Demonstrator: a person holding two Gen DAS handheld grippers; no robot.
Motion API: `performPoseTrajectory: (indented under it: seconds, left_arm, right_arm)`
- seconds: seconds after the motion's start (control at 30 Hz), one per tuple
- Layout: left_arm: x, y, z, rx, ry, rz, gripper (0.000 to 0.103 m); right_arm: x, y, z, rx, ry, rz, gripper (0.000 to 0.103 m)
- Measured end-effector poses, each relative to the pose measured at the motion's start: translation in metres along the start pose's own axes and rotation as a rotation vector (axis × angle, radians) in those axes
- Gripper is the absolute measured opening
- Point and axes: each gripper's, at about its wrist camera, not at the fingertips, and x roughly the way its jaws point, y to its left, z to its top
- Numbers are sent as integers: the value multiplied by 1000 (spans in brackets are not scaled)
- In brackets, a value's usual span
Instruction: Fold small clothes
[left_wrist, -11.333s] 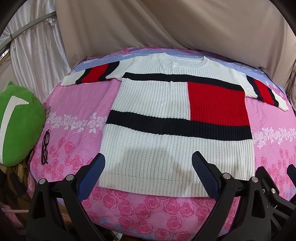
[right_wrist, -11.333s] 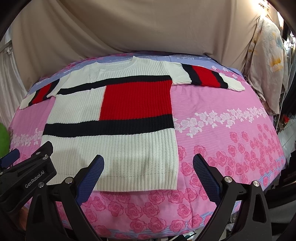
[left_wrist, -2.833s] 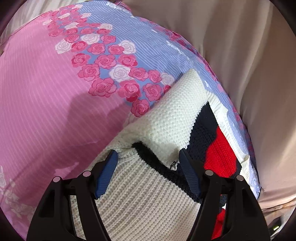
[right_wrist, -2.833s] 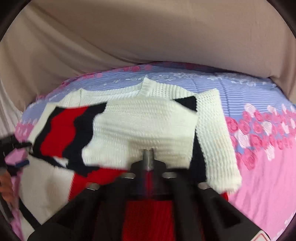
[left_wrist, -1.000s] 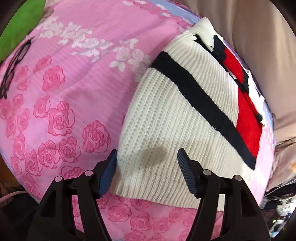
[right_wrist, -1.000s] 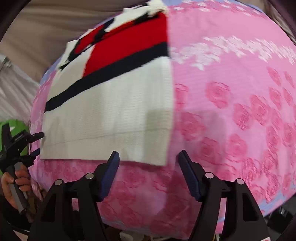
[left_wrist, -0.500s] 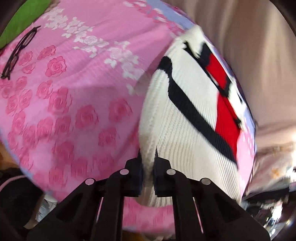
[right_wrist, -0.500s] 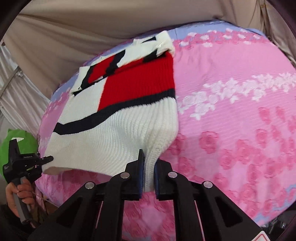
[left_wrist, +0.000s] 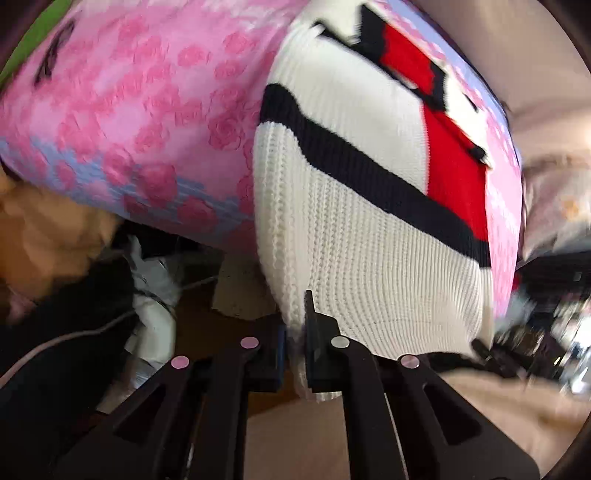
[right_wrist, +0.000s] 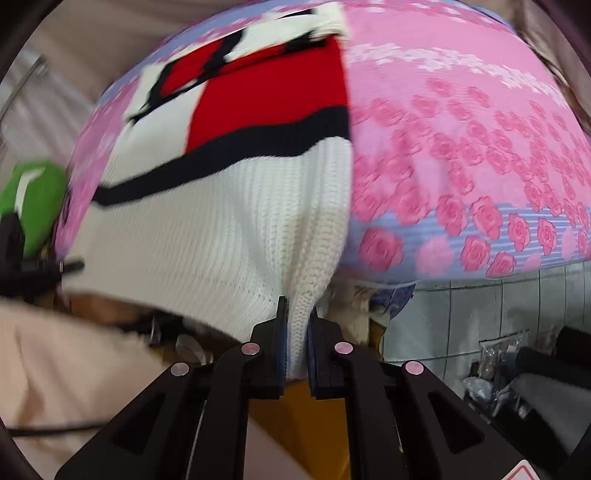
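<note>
A white knit sweater (left_wrist: 369, 229) with black stripes and a red block lies on the pink rose-print bed (left_wrist: 140, 110), its sleeves folded in at the far end. My left gripper (left_wrist: 295, 332) is shut on the hem's left corner, which hangs past the bed's near edge. In the right wrist view the same sweater (right_wrist: 221, 229) stretches toward me, and my right gripper (right_wrist: 297, 325) is shut on the hem's right corner. The hem between the two corners is lifted and drawn taut off the bed (right_wrist: 461, 147). Both views are blurred by motion.
A green cushion (right_wrist: 33, 199) sits at the bed's left side, with the other gripper's black body (right_wrist: 22, 266) near it. Glasses (left_wrist: 51, 55) lie on the pink cover. Clutter and tiled floor (right_wrist: 480, 314) show below the bed's edge. A beige curtain hangs behind.
Both grippers went from open over the hem corners to shut on them, then pulled the hem up and back past the bed's near edge.
</note>
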Motion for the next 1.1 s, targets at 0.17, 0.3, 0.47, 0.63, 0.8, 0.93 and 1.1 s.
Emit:
performPoseTrajectory:
  seconds: [0.17, 0.3, 0.47, 0.63, 0.8, 0.93, 1.1]
  left_arm:
    - [-33, -26, 11, 68, -97, -6, 6]
    - [-41, -33, 72, 60, -265, -61, 6]
    - [-36, -62, 173, 31, -416, -34, 7]
    - [-30, -89, 254, 12, -503, 44, 7]
    - [17, -84, 313, -73, -474, 162, 34]
    - [14, -67, 297, -43, -500, 128, 54]
    - [28, -60, 274, 48, -460, 101, 69]
  right_arm:
    - [-39, 8, 8, -51, -43, 56, 7]
    - [-64, -11, 72, 37, -273, 80, 7]
    - [-49, -19, 165, 98, -451, 99, 5]
    - [-21, -23, 255, 164, -515, 77, 5]
    - [15, -28, 308, 214, -470, 69, 17]
    - [6, -24, 297, 176, -536, -22, 58]
    - [12, -31, 267, 142, -530, -78, 61]
